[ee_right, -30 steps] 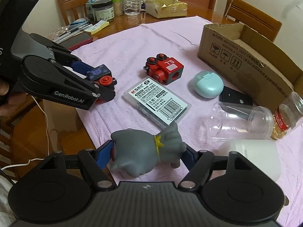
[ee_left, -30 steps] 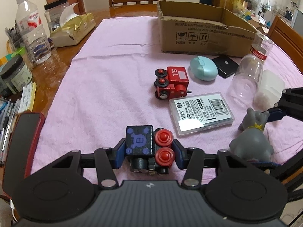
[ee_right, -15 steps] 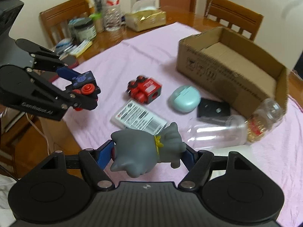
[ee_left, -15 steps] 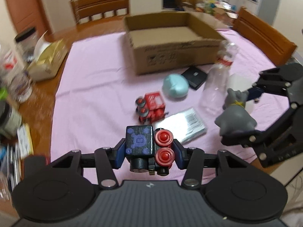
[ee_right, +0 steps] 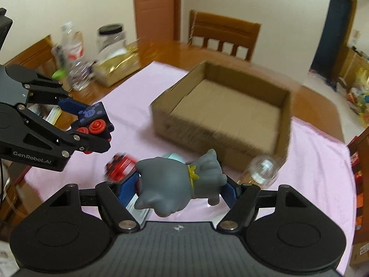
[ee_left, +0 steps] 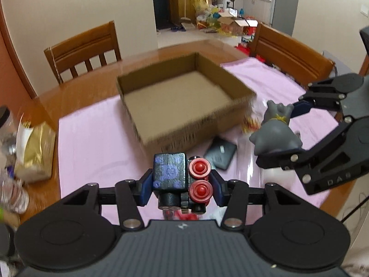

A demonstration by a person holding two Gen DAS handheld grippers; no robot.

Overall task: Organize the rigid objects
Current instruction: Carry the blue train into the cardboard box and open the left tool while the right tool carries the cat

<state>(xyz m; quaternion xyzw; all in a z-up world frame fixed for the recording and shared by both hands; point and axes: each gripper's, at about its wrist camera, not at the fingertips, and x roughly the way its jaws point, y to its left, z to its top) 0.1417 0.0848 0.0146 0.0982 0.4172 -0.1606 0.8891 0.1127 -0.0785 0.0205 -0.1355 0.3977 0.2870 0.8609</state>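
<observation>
My left gripper [ee_left: 181, 181] is shut on a black toy train car [ee_left: 170, 173] with purple print and red wheels, held in the air in front of the open cardboard box [ee_left: 184, 124]. It also shows in the right wrist view [ee_right: 92, 120]. My right gripper [ee_right: 182, 184] is shut on a grey rubber animal figure [ee_right: 180, 182] with a yellow bow, also held up, right of the left gripper [ee_left: 274, 129]. The box [ee_right: 221, 143] looks empty inside.
On the pink cloth [ee_left: 92, 147] lie a red toy train [ee_right: 120, 168], a mint case [ee_right: 171, 157], a black pad [ee_left: 220, 153] and a clear bottle [ee_right: 263, 168]. A gold tissue pack [ee_left: 34, 152], bottles and jars stand left. Wooden chairs [ee_left: 85, 48] surround the table.
Both grippers have risen well above the table and moved toward the cardboard box, each keeping its toy. The items on the cloth stayed where they were.
</observation>
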